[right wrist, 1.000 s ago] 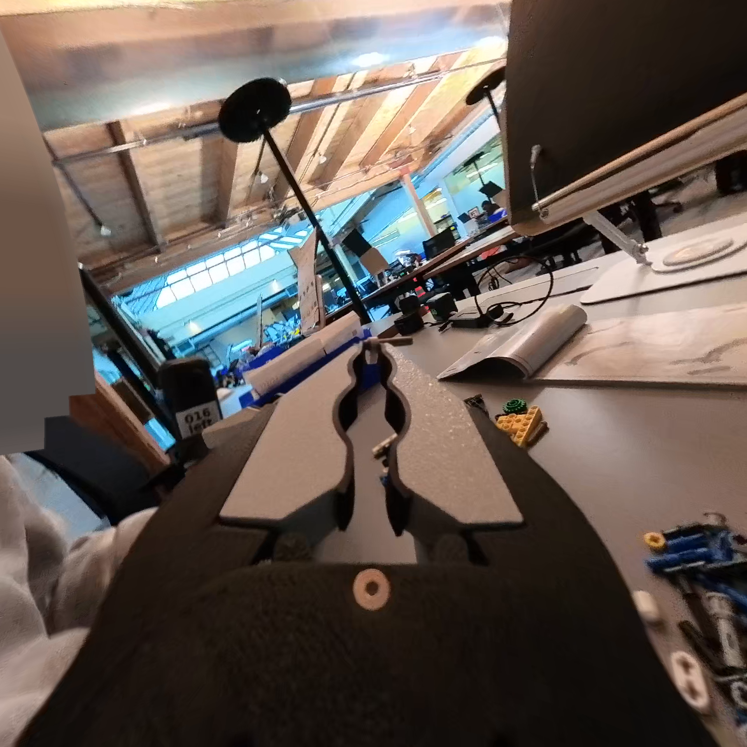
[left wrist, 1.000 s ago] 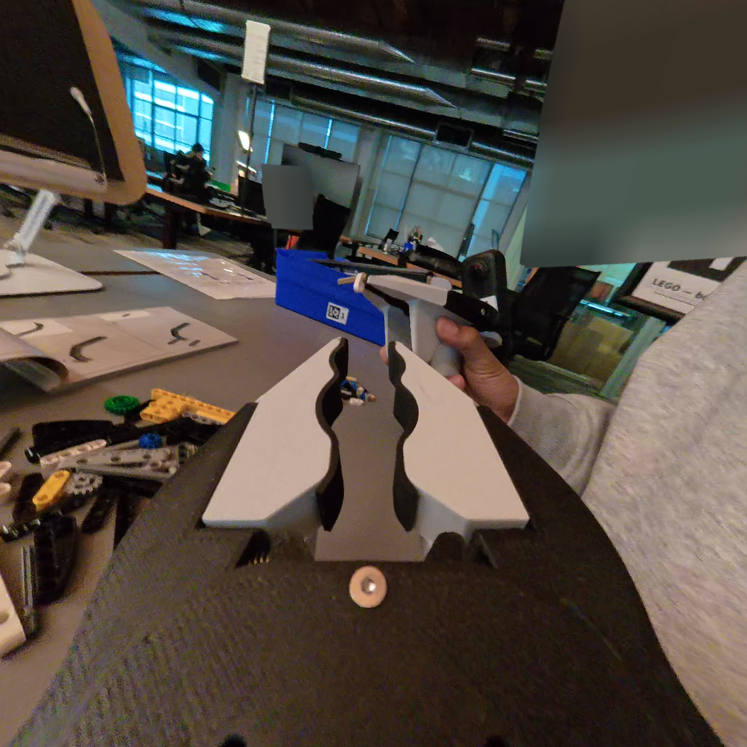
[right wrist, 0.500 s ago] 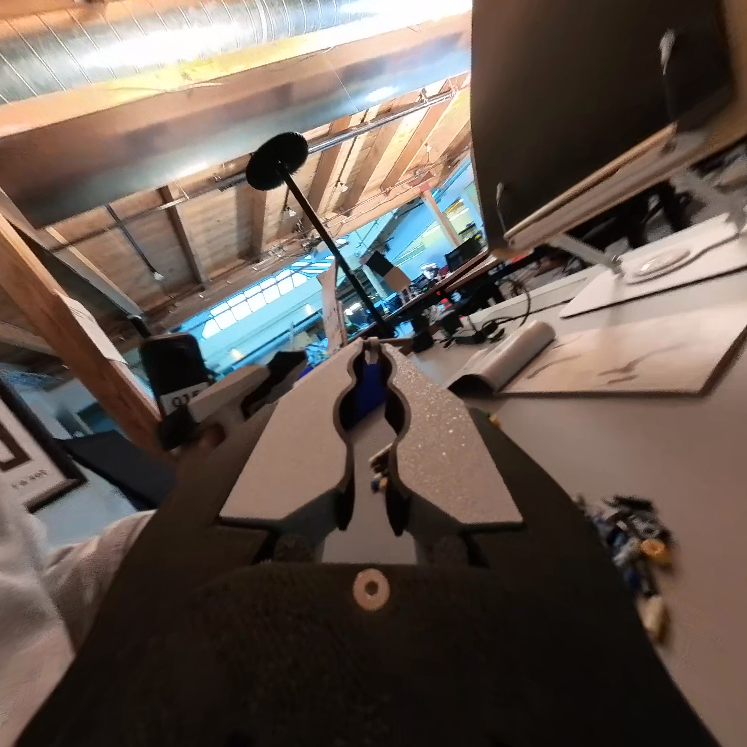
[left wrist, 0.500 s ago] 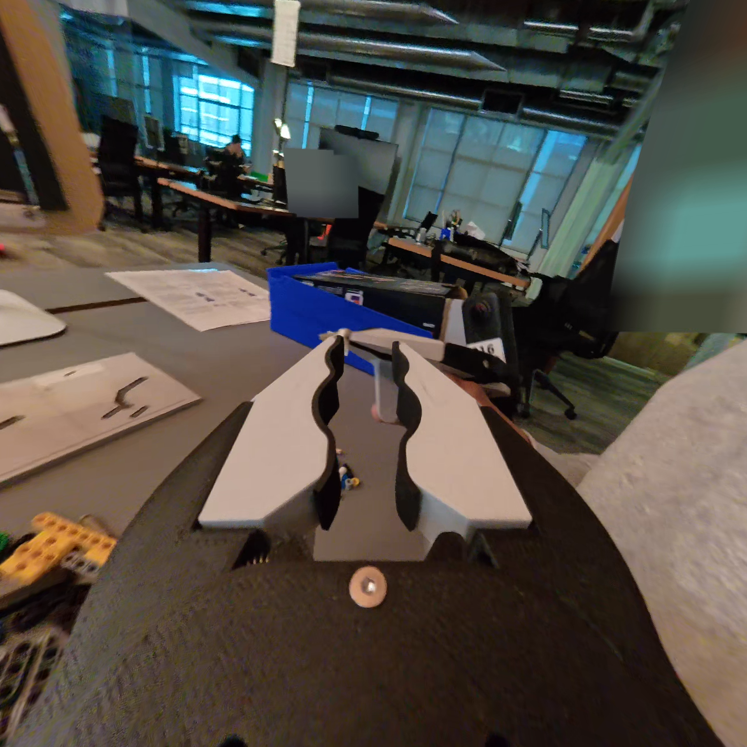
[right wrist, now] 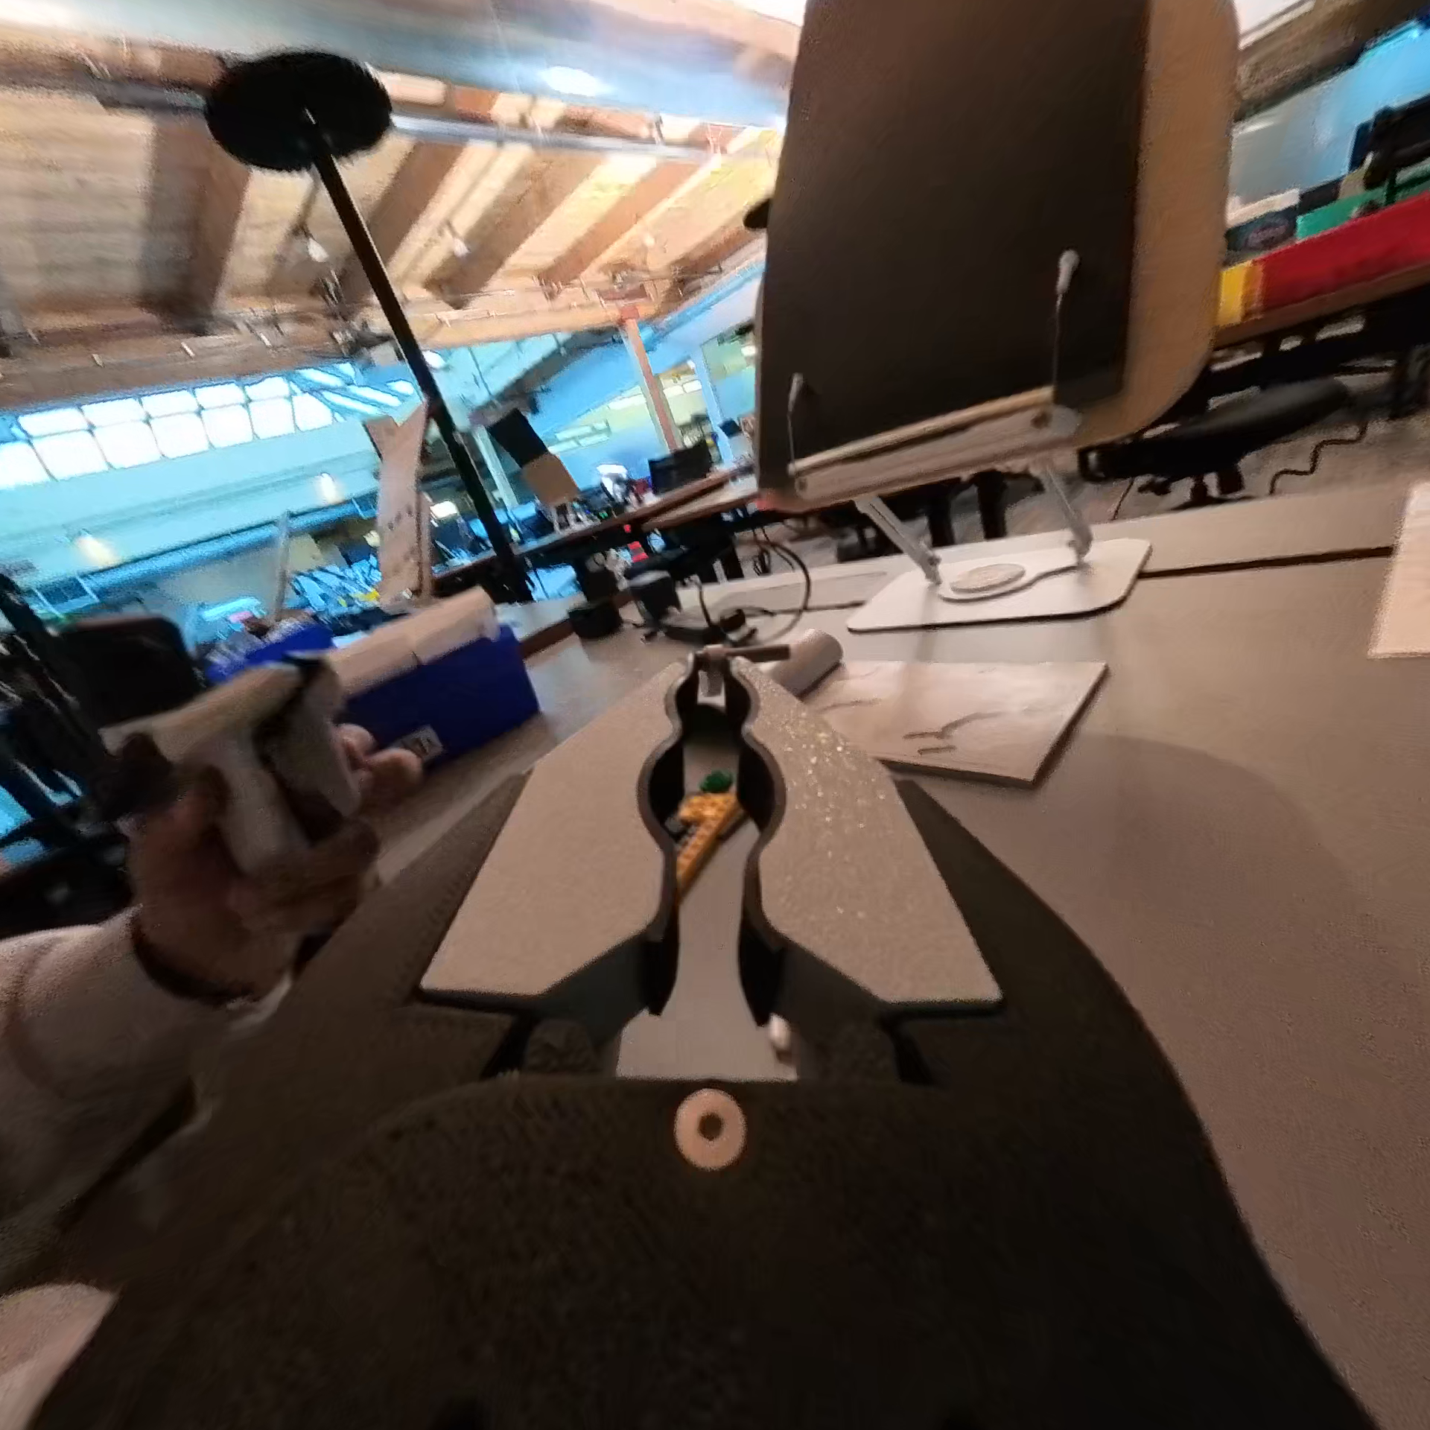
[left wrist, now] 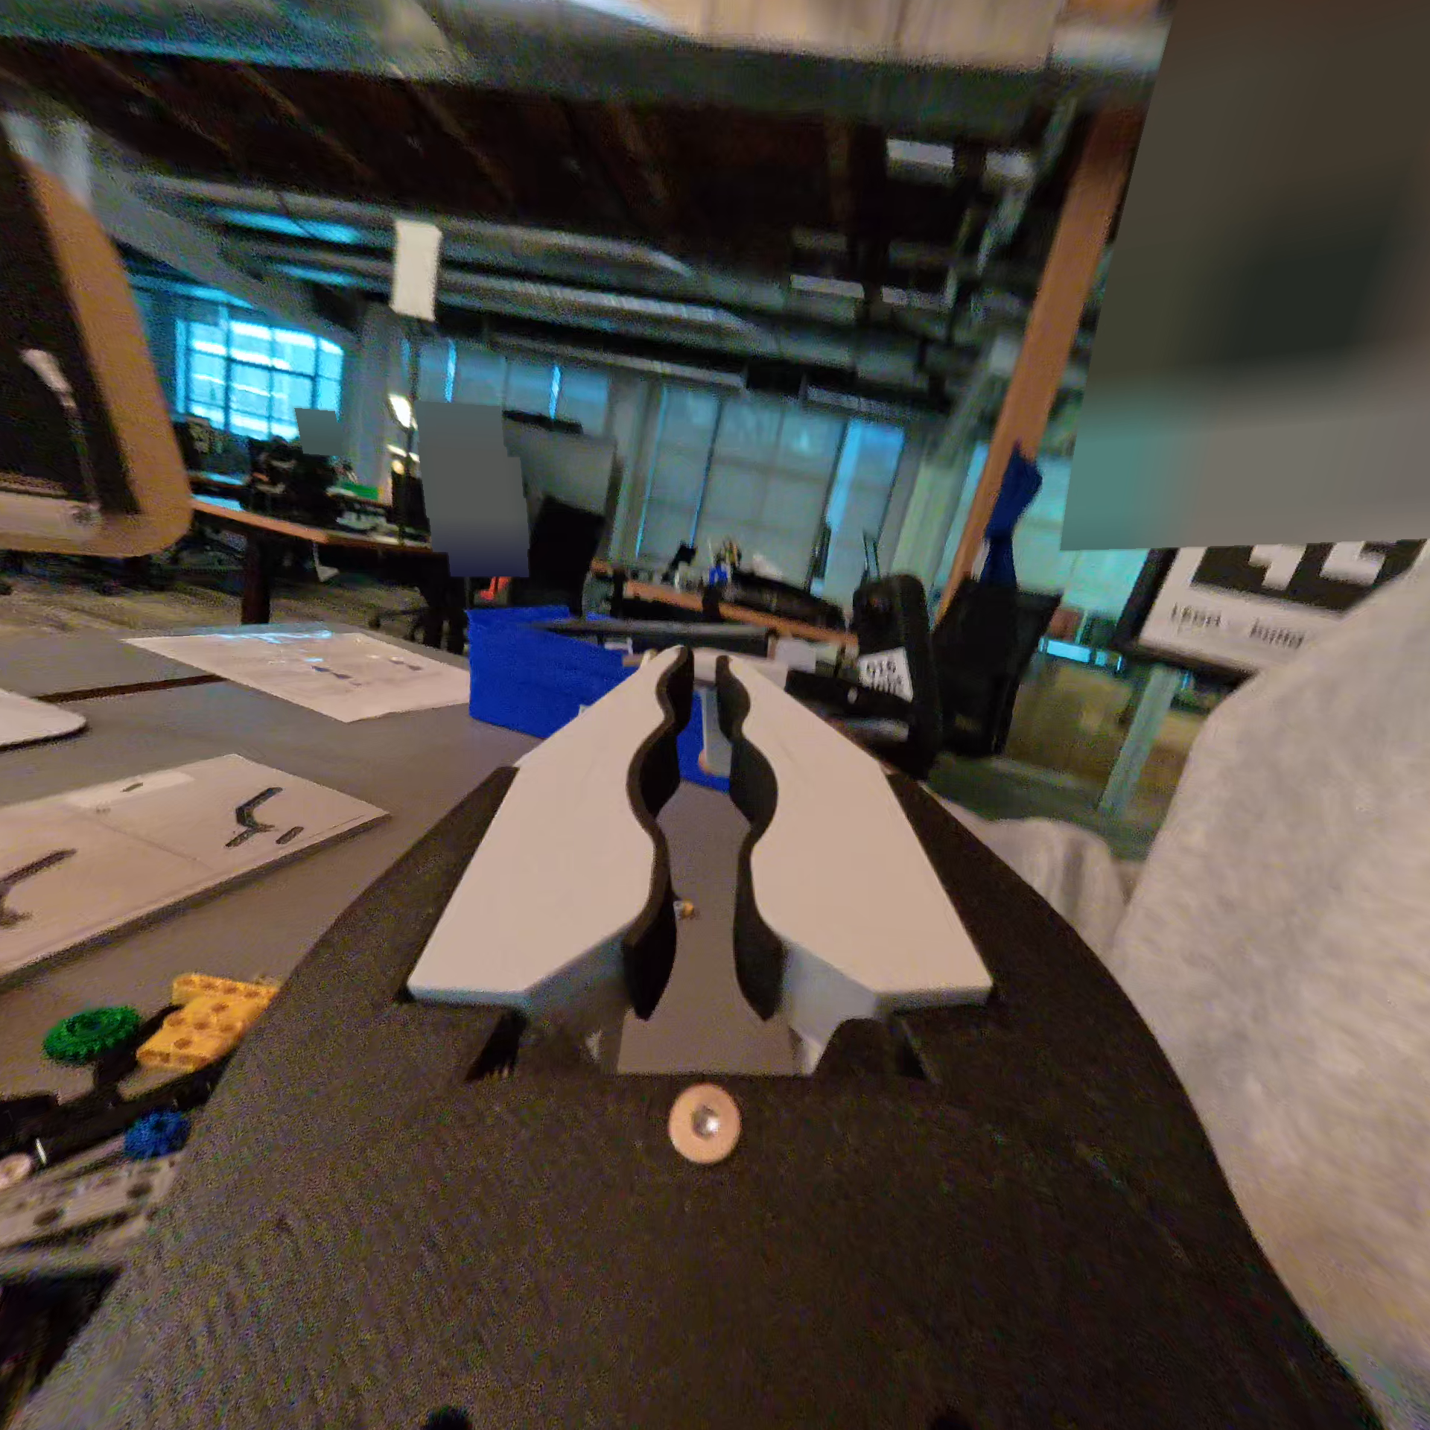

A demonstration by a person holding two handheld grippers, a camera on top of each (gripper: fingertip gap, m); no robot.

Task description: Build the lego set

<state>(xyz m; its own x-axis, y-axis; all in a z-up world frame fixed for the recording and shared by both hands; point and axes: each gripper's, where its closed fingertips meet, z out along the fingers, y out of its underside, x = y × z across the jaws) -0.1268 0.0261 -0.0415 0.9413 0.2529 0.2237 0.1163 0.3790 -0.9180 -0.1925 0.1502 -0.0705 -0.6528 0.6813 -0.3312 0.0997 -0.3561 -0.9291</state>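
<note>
My right gripper (right wrist: 716, 667) is shut on a small grey pin piece (right wrist: 739, 655) that sticks out sideways at its tips, held above the table. Through its jaws I see a yellow lego piece (right wrist: 704, 828) and a green gear (right wrist: 718, 780) lying on the table. My left gripper (left wrist: 701, 662) is held in the air with its jaws a narrow gap apart and nothing between them. At its lower left lie the yellow piece (left wrist: 205, 1021), the green gear (left wrist: 91, 1033), a blue gear (left wrist: 159, 1134) and grey beams (left wrist: 77, 1215). A tiny piece (left wrist: 685, 911) lies on the table under the jaws.
An open instruction booklet (left wrist: 155, 843) (right wrist: 967, 720) lies on the grey table. A blue bin (left wrist: 534, 681) (right wrist: 441, 696) stands at the far edge. A board on a stand (right wrist: 983, 255) with a flat base (right wrist: 1006, 580) is behind. A hand (right wrist: 232, 851) and grey sleeve (left wrist: 1277, 928) are close. Across from one pair of fingers to the other is roughly 15 cm. My left tips are roughly 20 cm from the blue gear (left wrist: 159, 1134).
My left jaws have narrowed from a wide gap to a thin one and the view has tilted up. My right gripper has swung towards the yellow piece, still gripping the pin.
</note>
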